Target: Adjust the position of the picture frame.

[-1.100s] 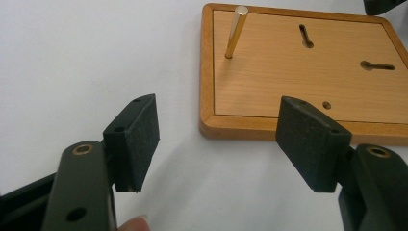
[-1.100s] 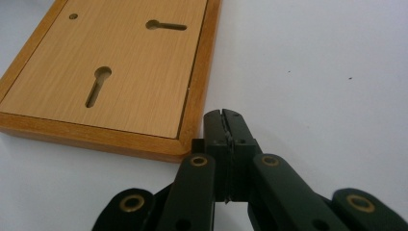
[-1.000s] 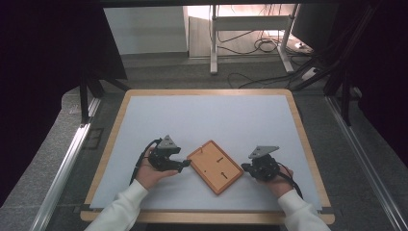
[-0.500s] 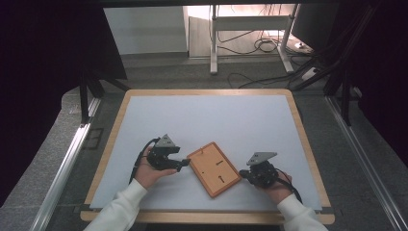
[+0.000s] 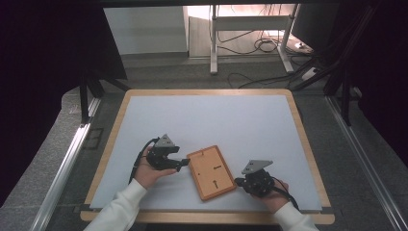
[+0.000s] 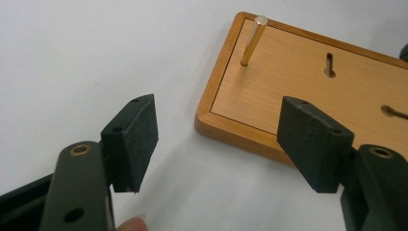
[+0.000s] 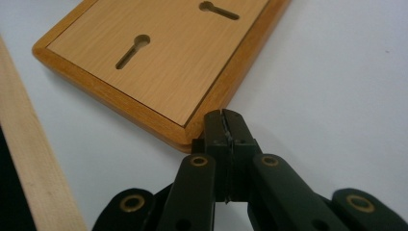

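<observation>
— Where is that wooden board lying?

— The wooden board [image 5: 211,172] lies flat on the white table top [image 5: 216,120], near the front edge, turned at a slant between the two hands. It has a raised rim, two keyhole slots [image 7: 132,50] in its face, and a small brass pin [image 6: 253,40] standing up near one corner.

— And the left gripper?

— The left gripper [image 6: 219,139] sits just beside the board's left edge. Its jaws stand wide apart with nothing between them, and one corner of the board shows through the gap.

— The right one?

— The right gripper [image 7: 224,127] is at the board's near right corner, jaws pressed together with nothing in them. Its tip is right up against the rim; whether it actually touches, I cannot tell. The table's pale wooden border [image 7: 33,178] runs just beside it.
</observation>
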`<state>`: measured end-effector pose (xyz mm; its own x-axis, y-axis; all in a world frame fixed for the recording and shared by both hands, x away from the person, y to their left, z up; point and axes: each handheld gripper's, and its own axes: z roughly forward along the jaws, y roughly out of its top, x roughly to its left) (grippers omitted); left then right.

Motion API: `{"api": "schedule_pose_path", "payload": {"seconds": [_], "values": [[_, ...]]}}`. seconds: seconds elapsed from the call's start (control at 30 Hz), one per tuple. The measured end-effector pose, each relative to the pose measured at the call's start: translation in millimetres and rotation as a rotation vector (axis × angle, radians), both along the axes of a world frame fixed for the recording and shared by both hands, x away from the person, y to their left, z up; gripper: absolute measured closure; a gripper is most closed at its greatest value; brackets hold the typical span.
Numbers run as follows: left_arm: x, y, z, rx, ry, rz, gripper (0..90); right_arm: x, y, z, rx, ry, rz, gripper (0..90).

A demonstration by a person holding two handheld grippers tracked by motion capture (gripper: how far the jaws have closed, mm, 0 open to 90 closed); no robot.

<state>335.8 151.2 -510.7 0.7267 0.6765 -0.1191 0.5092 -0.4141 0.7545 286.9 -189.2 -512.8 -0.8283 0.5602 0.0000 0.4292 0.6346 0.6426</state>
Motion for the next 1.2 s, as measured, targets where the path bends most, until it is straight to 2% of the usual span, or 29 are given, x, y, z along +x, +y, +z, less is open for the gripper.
{"api": "schedule_pose_path", "payload": {"seconds": [0.2,0.3,0.47,0.73,0.87,1.0,1.1,1.2], "values": [[0.3,2.3,0.1,0.003,-0.005,0.001,30.6,-6.9,12.1,-0.7,0.013,0.002,0.023,90.0],[0.7,4.5,-0.8,0.006,-0.002,0.005,30.6,-7.6,16.0,-1.9,0.037,0.025,0.022,90.0],[0.8,5.8,-0.3,0.001,-0.003,0.009,30.6,-9.8,22.5,-3.3,0.052,0.038,0.031,90.0],[2.6,9.0,-2.0,-0.015,0.009,0.016,30.4,-16.2,43.9,-6.8,0.082,0.059,0.083,90.0],[2.7,9.9,-1.8,-0.017,0.006,0.014,30.4,-15.9,48.7,-7.0,0.077,0.045,0.097,90.0],[2.3,8.9,-1.7,-0.017,0.001,0.009,30.5,-14.8,47.7,-7.6,0.078,0.05,0.099,90.0],[1.7,8.0,-1.3,-0.011,-0.007,-0.001,30.5,-15.6,43.3,-6.0,0.079,0.023,0.094,90.0],[1.9,8.1,-1.5,-0.004,-0.012,-0.003,30.4,-11.1,31.1,-1.2,0.097,-0.009,0.072,90.0]]}}
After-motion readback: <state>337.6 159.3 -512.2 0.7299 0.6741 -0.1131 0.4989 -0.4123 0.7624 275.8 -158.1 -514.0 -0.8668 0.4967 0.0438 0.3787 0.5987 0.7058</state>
